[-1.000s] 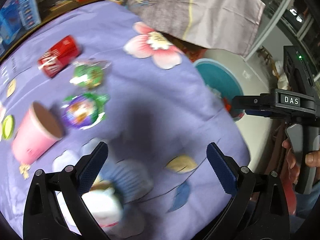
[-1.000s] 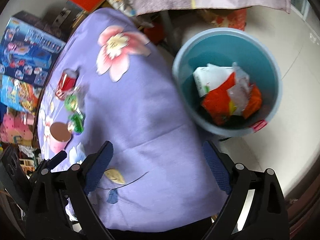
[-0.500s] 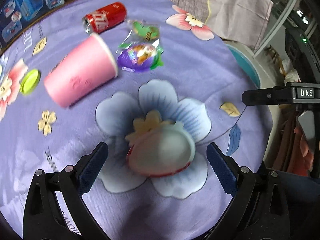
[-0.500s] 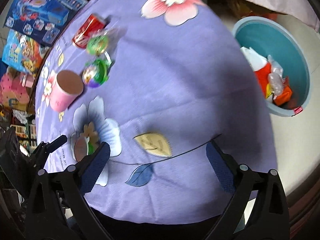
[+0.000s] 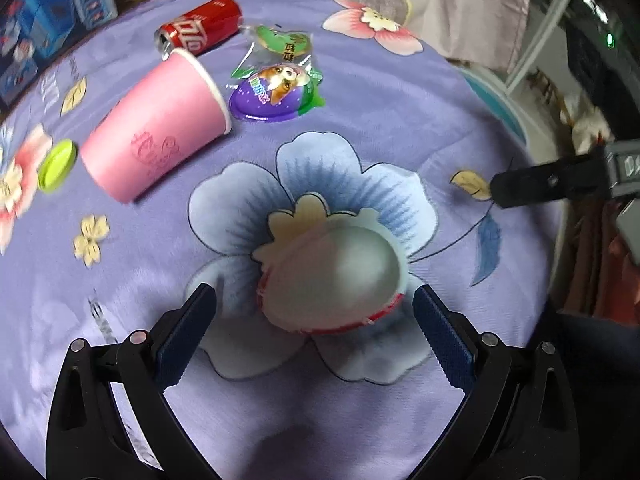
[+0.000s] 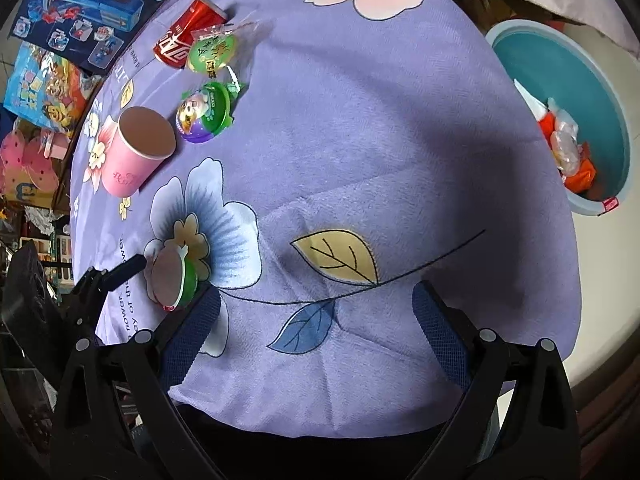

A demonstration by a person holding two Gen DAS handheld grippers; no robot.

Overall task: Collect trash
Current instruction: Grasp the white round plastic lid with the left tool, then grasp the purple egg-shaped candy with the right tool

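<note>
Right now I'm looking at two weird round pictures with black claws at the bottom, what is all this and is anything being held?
Those claws are two hand-held grippers, one in each of a person's hands, each carrying a wide-angle camera.

One picture looks along the left gripper, the other along the right gripper. Both are open and hold nothing.

On the purple flowered cloth lie a small white tub on its side between the left gripper's fingers, a tipped pink paper cup, a red can, two snack packets, one purple and one green, and a green cap.

Beside the table stands a blue bin with trash inside.
</note>
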